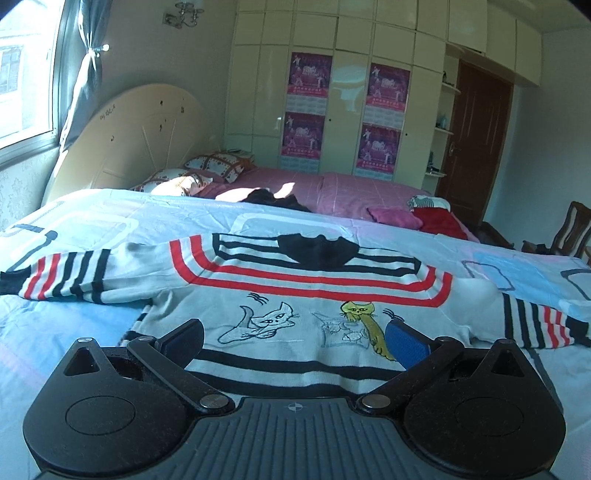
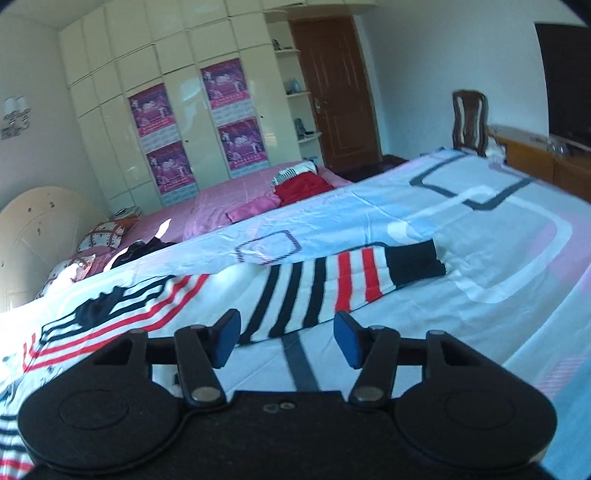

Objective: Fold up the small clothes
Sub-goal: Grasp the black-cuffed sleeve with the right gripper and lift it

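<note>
Centrally, striped sweater (image 1: 295, 295) flat on bed (image 1: 110, 221); left hand-held gripper (image 1: 295, 341) spread over hem, right hand-held gripper (image 2: 286, 341) spread, apparently empty, sleeve (image 2: 332, 284) at twelve o'clock.

Bedroom, daylight from a window (image 1: 22, 74) on the left wall, grey-blue curtain (image 1: 83, 70) tied back. Cream rounded headboard (image 1: 125, 147) leans at the wall. Tall glossy cream wardrobe (image 1: 343, 92) across the back wall, four purple posters (image 1: 309, 79) on its doors. Open corner shelves (image 1: 443, 129) beside a dark brown wooden door (image 1: 476, 147). Pink-sheeted bed (image 1: 332, 192) with patterned pillows (image 1: 218, 164), sun patches on it. Nearer, a pale blue bedcover (image 2: 480, 221) with grey and white rectangles. Dark wooden chair (image 2: 469, 122), wooden cabinet (image 2: 535, 162), white walls, metal wall lamp (image 1: 184, 13).
</note>
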The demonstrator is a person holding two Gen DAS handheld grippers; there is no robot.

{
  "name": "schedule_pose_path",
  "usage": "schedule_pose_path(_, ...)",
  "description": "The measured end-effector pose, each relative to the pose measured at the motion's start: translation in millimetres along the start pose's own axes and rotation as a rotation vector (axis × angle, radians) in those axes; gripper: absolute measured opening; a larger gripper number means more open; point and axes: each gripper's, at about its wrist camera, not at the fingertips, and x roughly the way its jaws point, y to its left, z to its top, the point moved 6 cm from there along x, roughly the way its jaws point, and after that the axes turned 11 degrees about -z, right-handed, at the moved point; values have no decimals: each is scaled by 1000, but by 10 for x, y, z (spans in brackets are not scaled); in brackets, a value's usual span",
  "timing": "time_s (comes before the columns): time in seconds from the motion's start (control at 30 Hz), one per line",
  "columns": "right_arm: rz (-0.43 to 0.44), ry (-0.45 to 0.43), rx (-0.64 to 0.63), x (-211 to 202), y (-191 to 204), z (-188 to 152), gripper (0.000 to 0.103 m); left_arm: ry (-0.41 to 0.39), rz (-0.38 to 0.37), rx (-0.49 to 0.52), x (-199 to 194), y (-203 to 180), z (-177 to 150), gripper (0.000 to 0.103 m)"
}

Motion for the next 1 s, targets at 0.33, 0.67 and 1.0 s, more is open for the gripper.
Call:
schedule_pose_path(0.33,-39,151,275,1552,-757,-83,54,125,64,69,1120,-453,-84,103)
schedule_pose_path(0.67,21,88,390,1828,-931,138,52,156,73,82,1403,-481,-22,103)
schedule_pose_path(1.0,-97,65,234,1752,-631,312,11,164,115,93,1387,73,95,103)
